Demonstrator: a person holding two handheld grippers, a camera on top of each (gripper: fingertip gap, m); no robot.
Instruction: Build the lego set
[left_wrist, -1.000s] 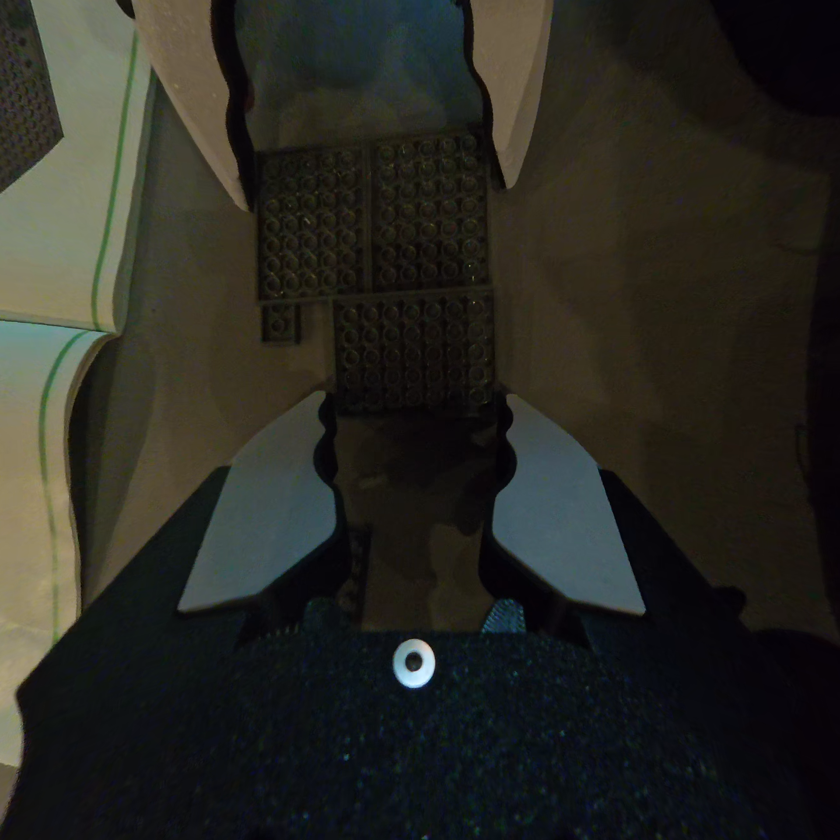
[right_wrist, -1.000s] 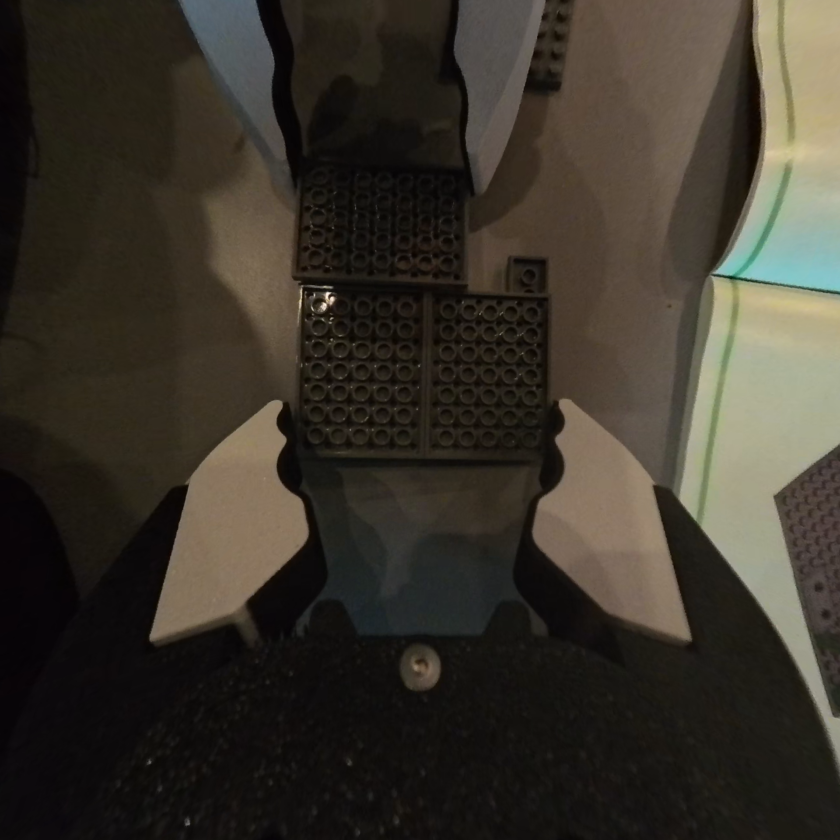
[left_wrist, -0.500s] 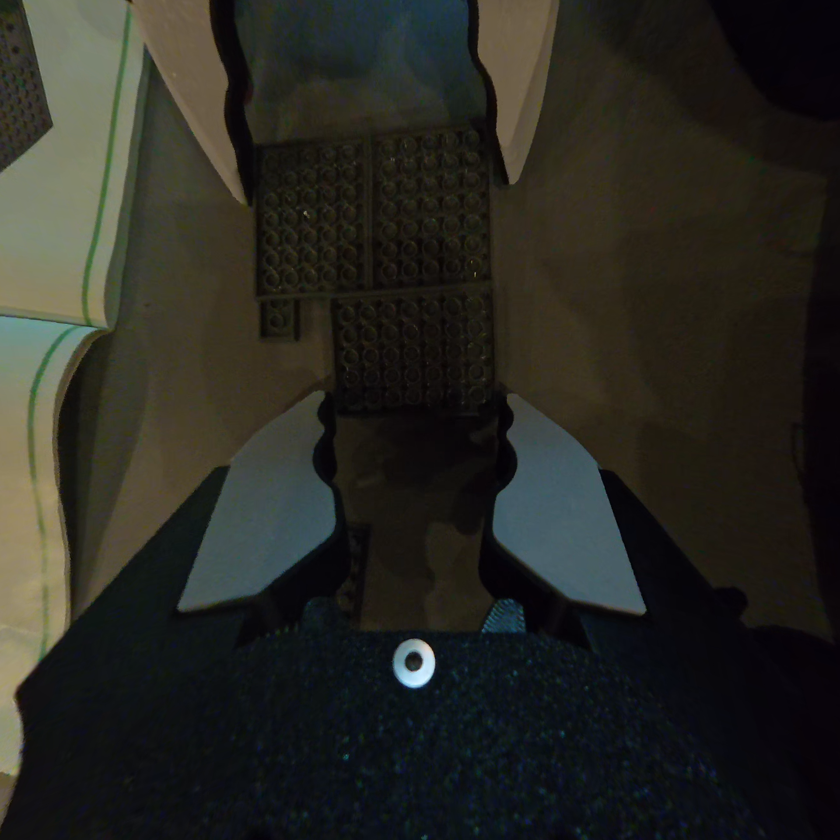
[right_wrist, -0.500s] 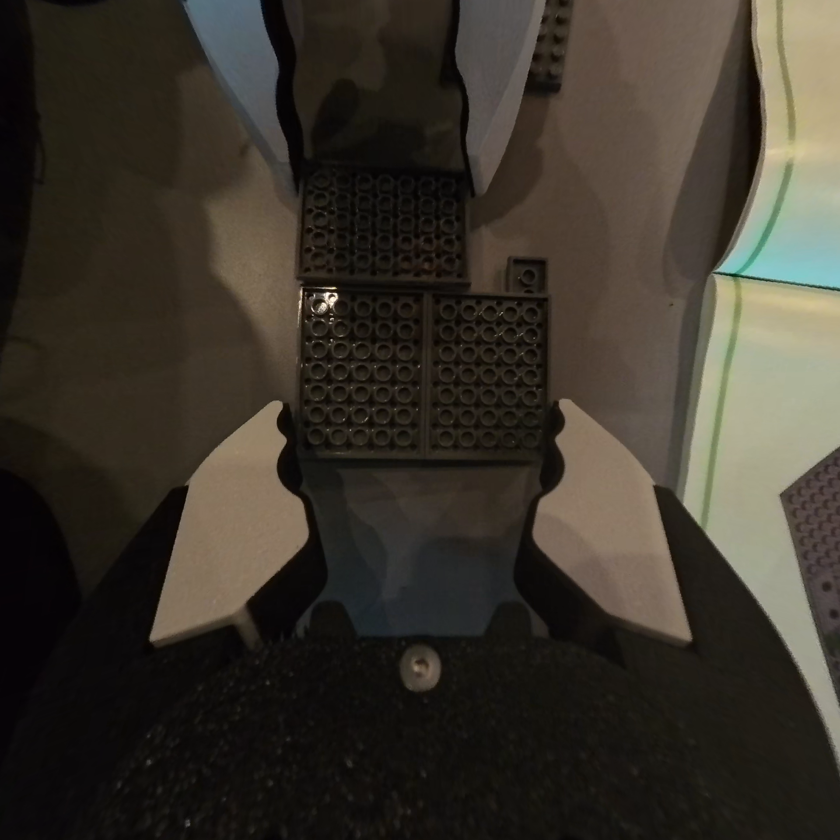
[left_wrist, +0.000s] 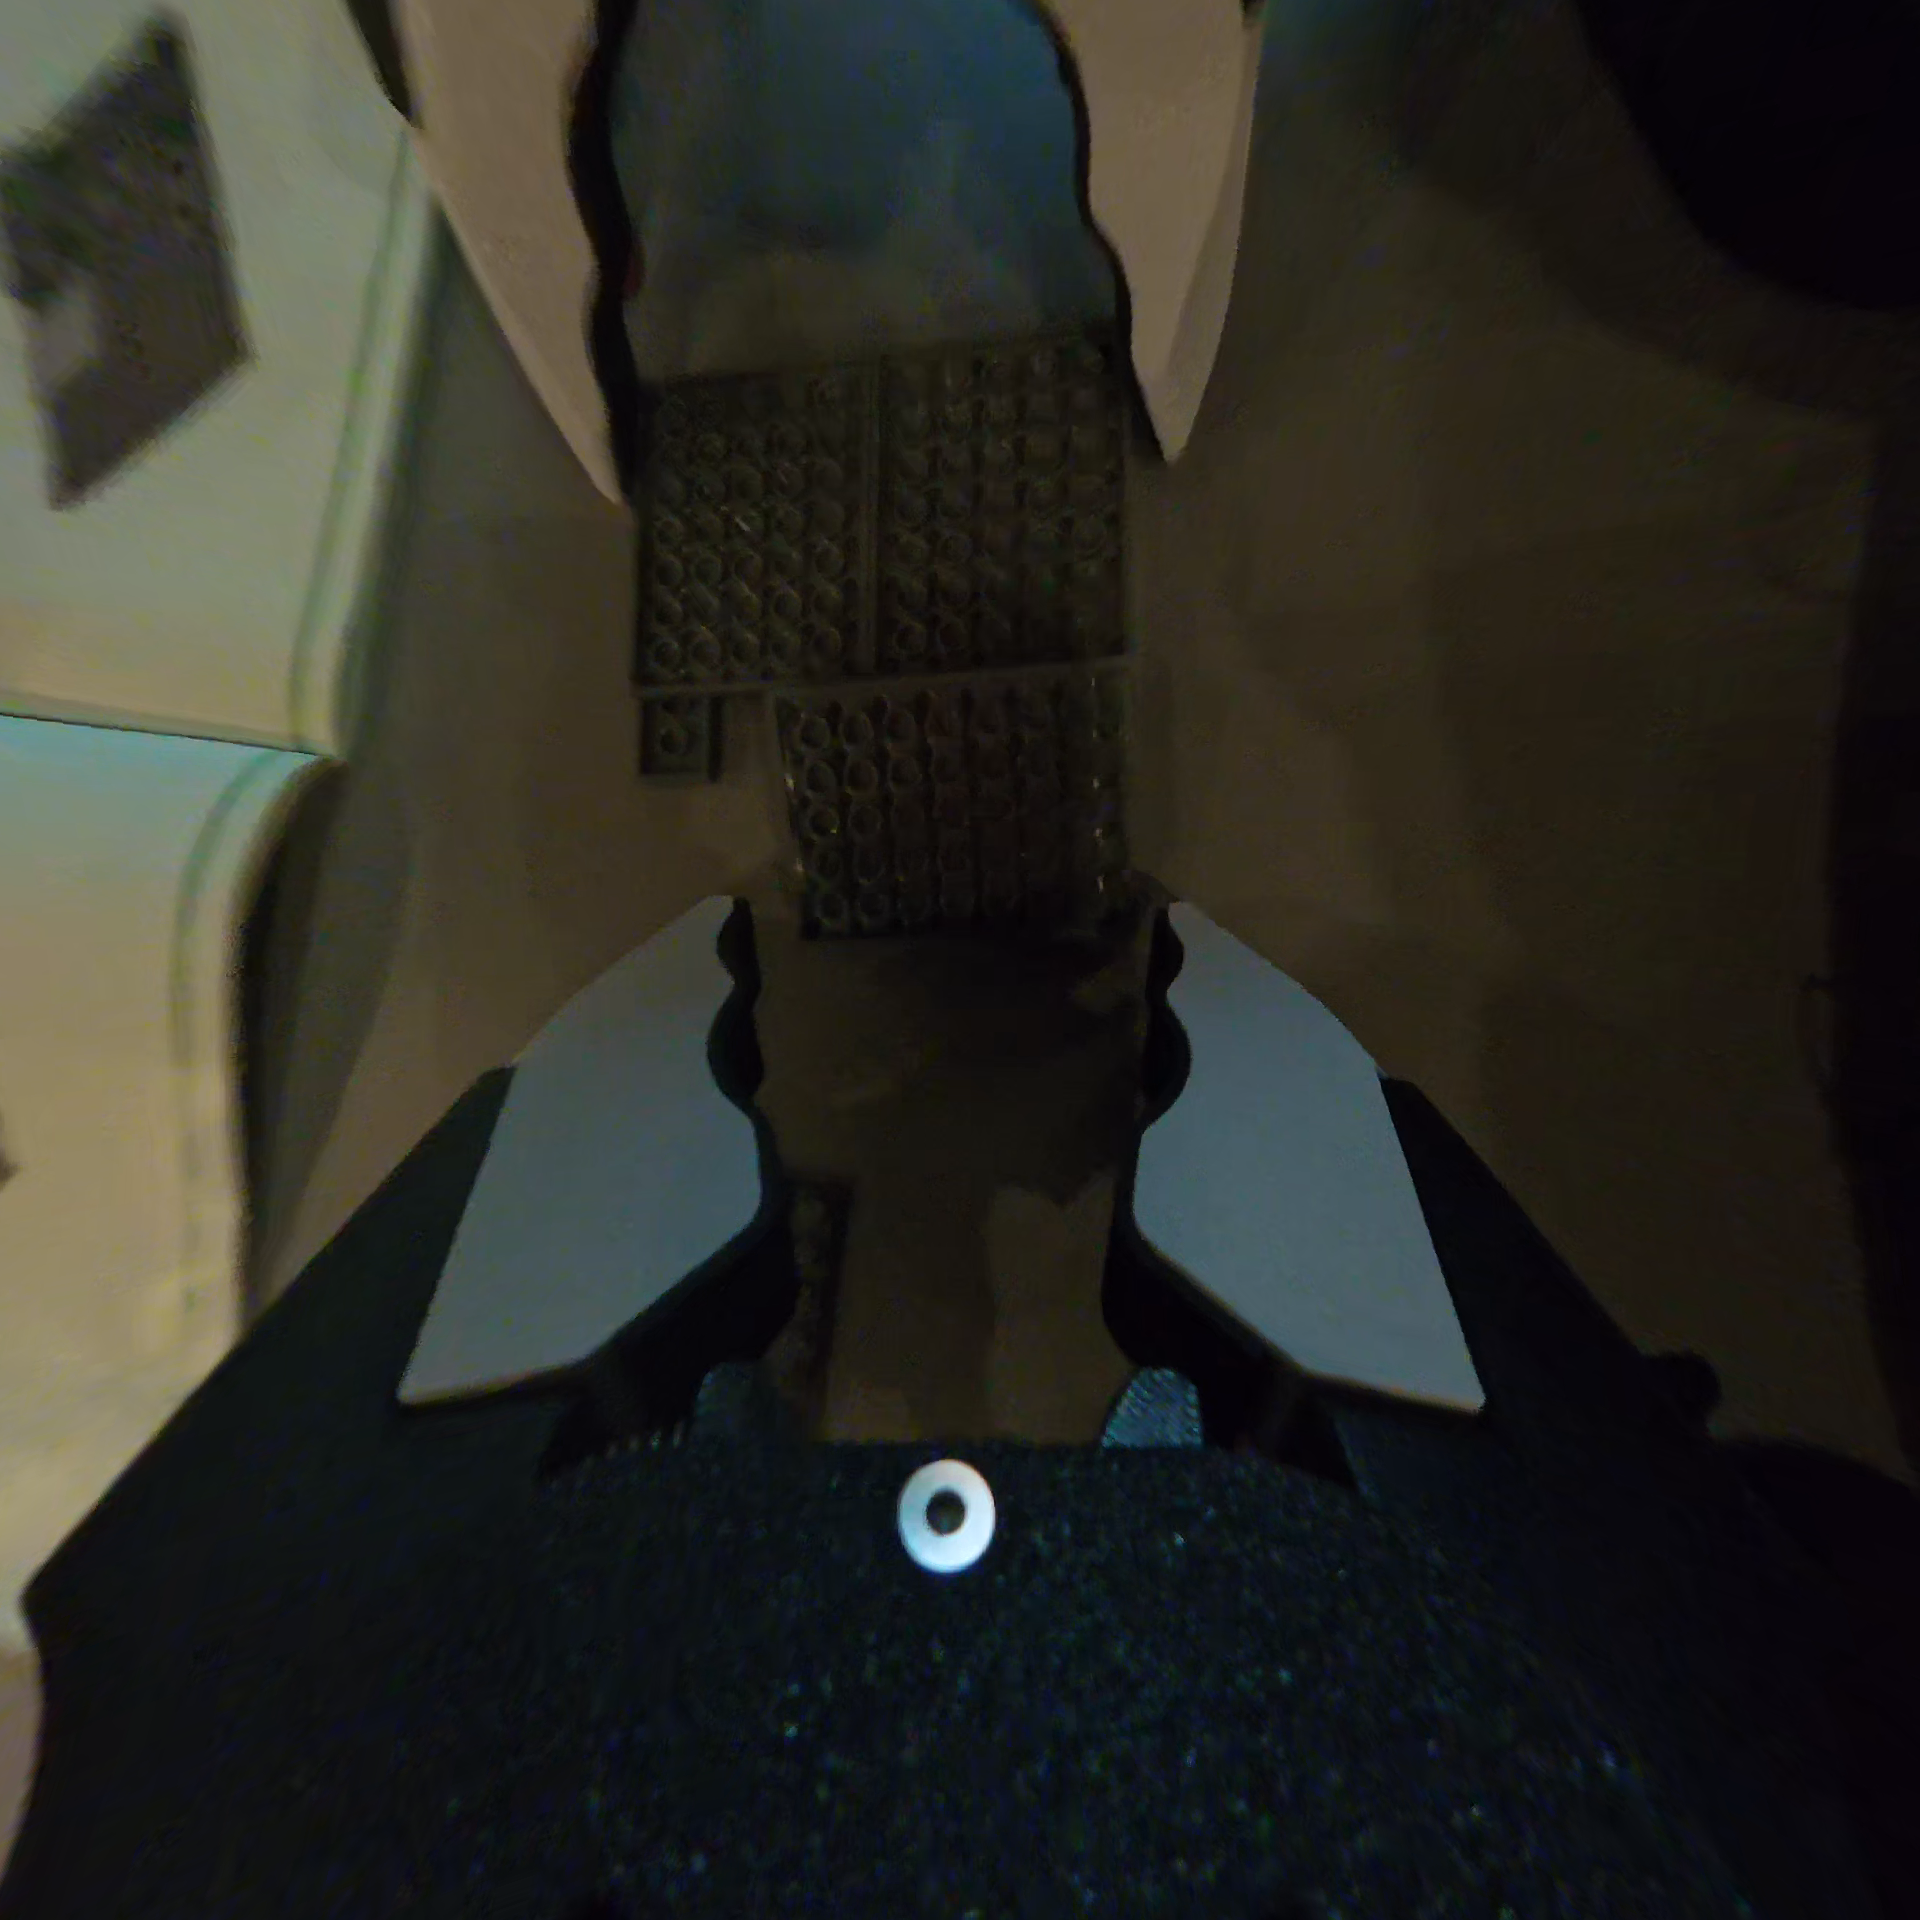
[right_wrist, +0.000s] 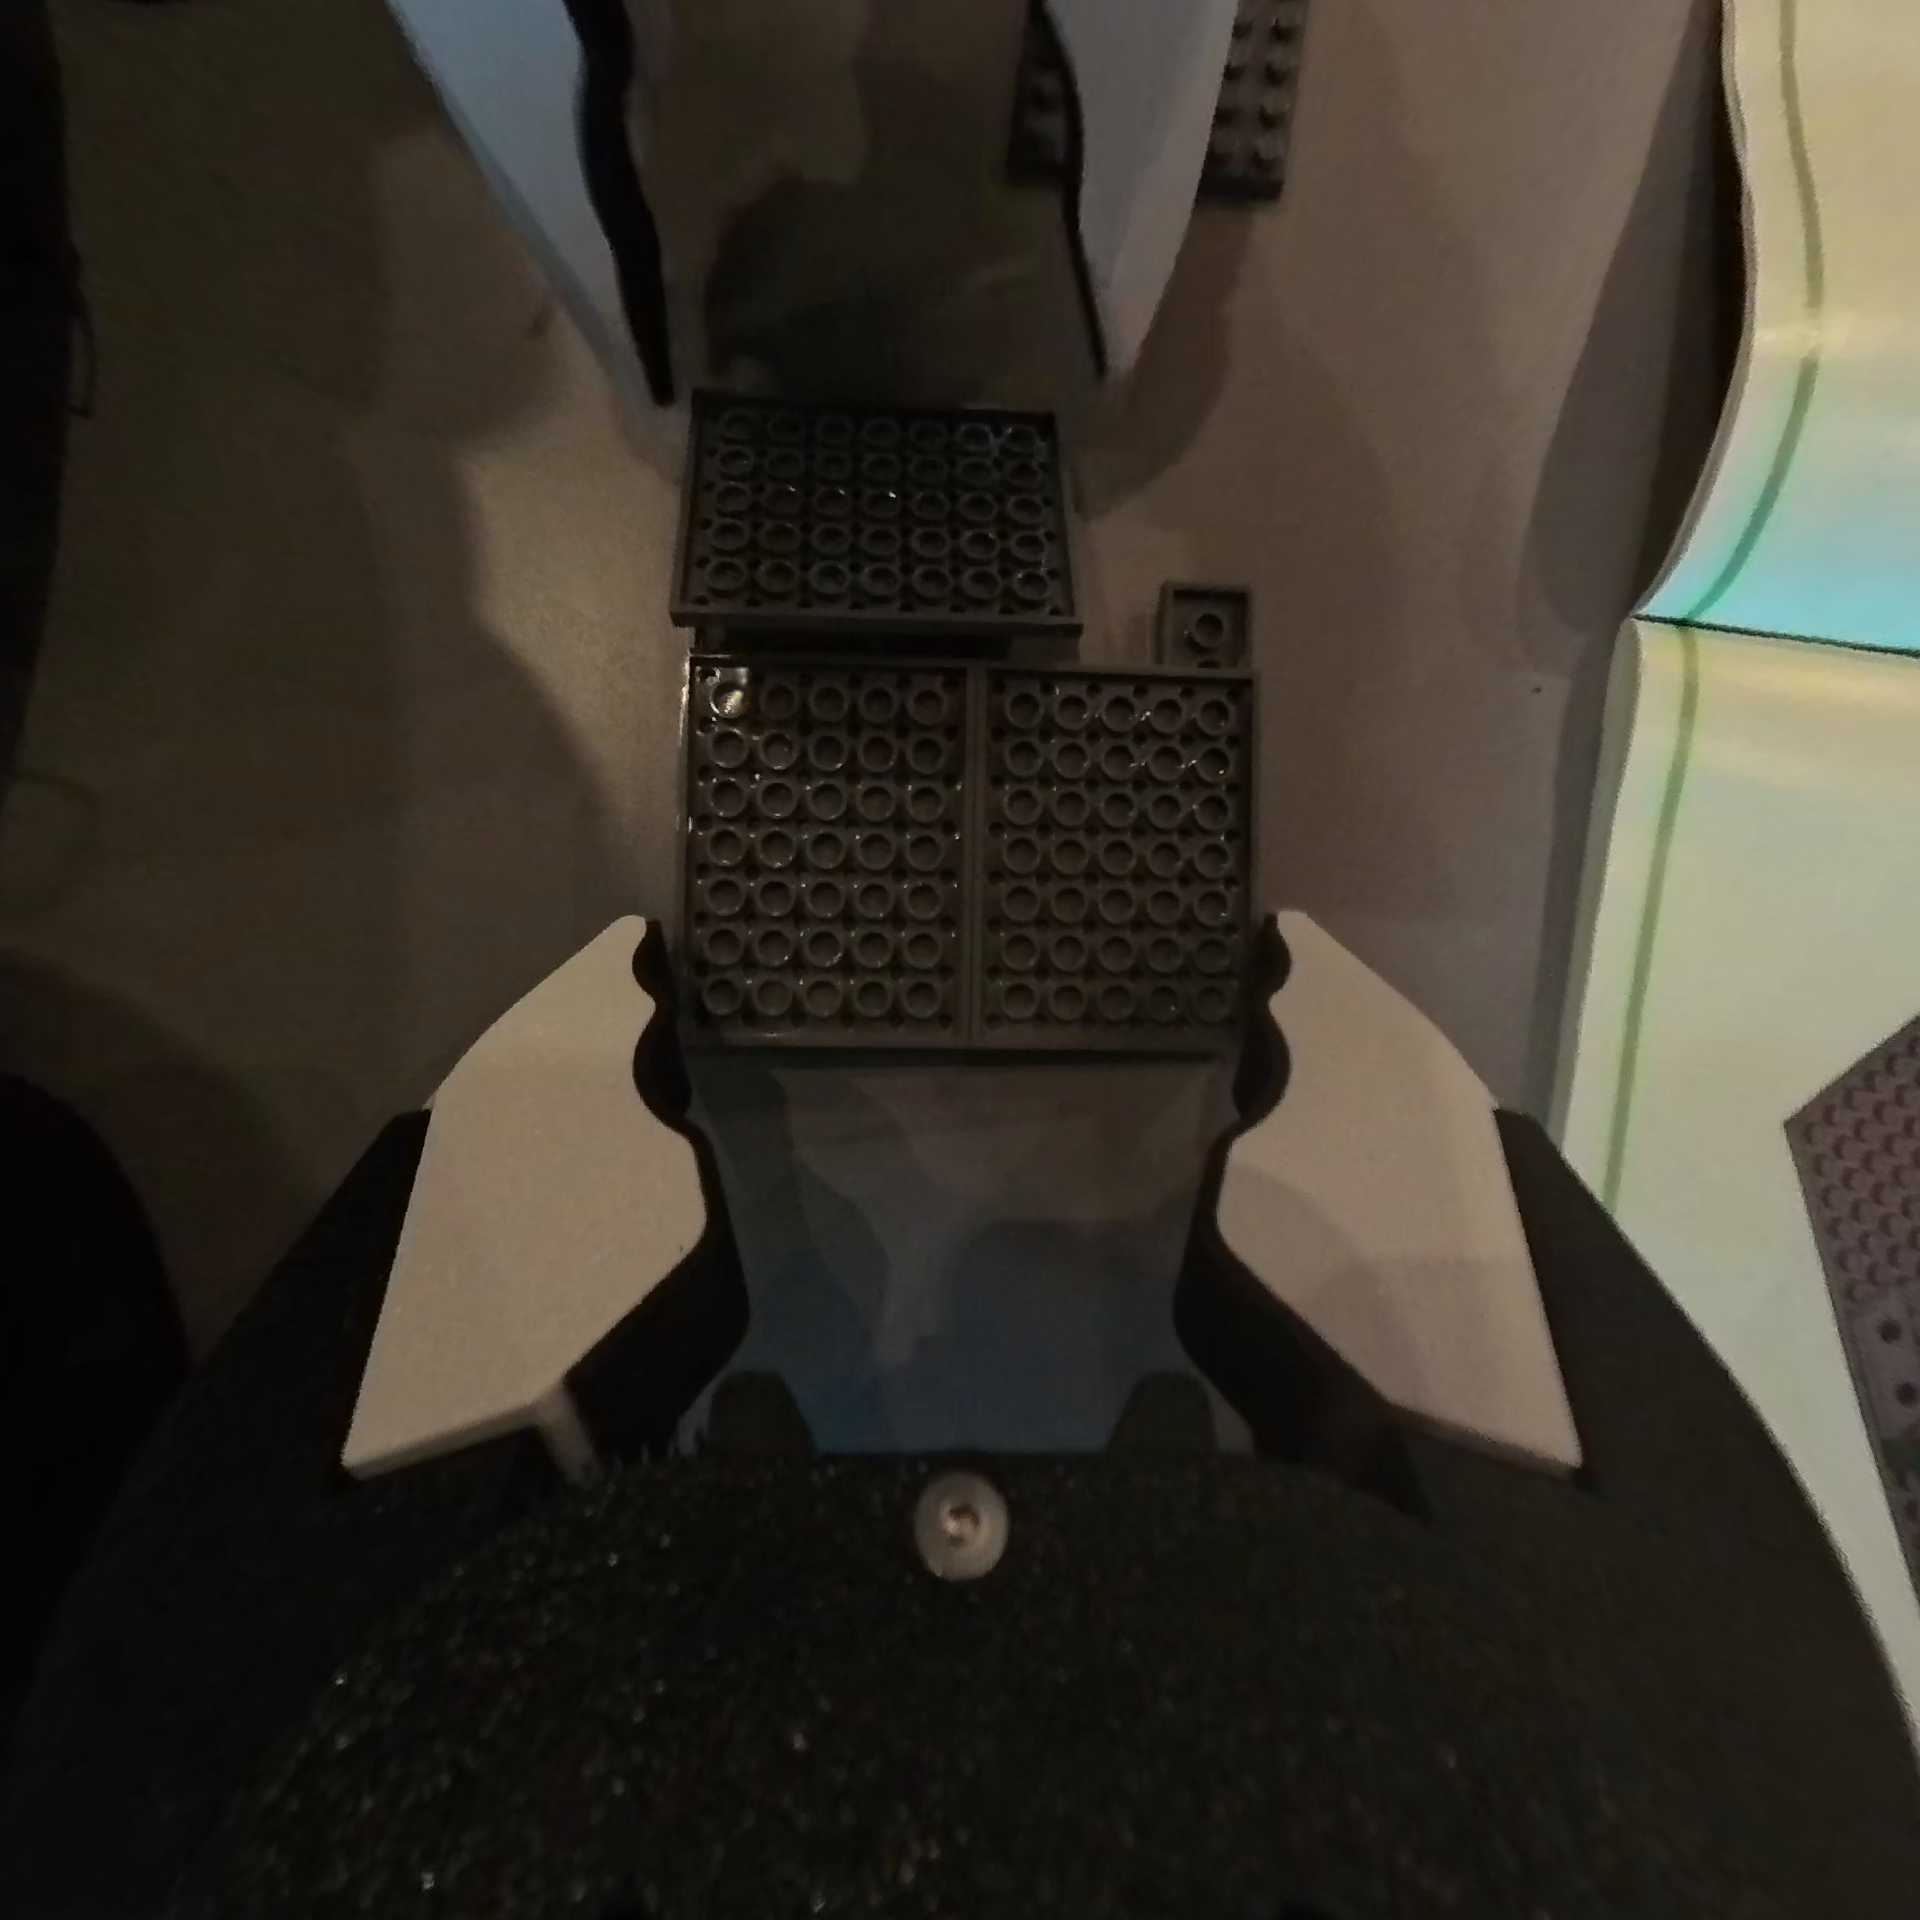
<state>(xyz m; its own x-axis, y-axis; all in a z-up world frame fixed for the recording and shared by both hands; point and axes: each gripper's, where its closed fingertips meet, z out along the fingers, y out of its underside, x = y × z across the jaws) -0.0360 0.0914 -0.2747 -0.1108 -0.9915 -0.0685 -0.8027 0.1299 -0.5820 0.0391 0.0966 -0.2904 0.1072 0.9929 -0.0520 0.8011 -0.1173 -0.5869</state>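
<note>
Three dark grey studded Lego plates lie on the tan table between my two facing grippers. My right gripper (right_wrist: 956, 935) is shut on the near corners of two plates set side by side (right_wrist: 971, 852). The single plate (right_wrist: 878, 514) beyond them sits tilted, its near edge overlapping the pair. In the left wrist view this single plate (left_wrist: 951, 810) looks skewed. My left gripper (left_wrist: 945, 920) is open, with a gap beside its left fingertip (left_wrist: 727, 935). In the right wrist view the left gripper (right_wrist: 873, 384) stands just past the plate's far edge.
A small grey plate (right_wrist: 1205, 623) lies by the pair's corner, also seen in the left wrist view (left_wrist: 681, 738). More small grey plates (right_wrist: 1252, 104) lie farther off. An open instruction booklet (left_wrist: 156, 582) lies along one side (right_wrist: 1818, 468). The tips of one gripper are about 9 cm away from the tips of the other.
My left gripper has drawn back from the single plate, which now sits tilted against the pair. The left wrist view has shifted and blurred. My right gripper holds still on the pair.
</note>
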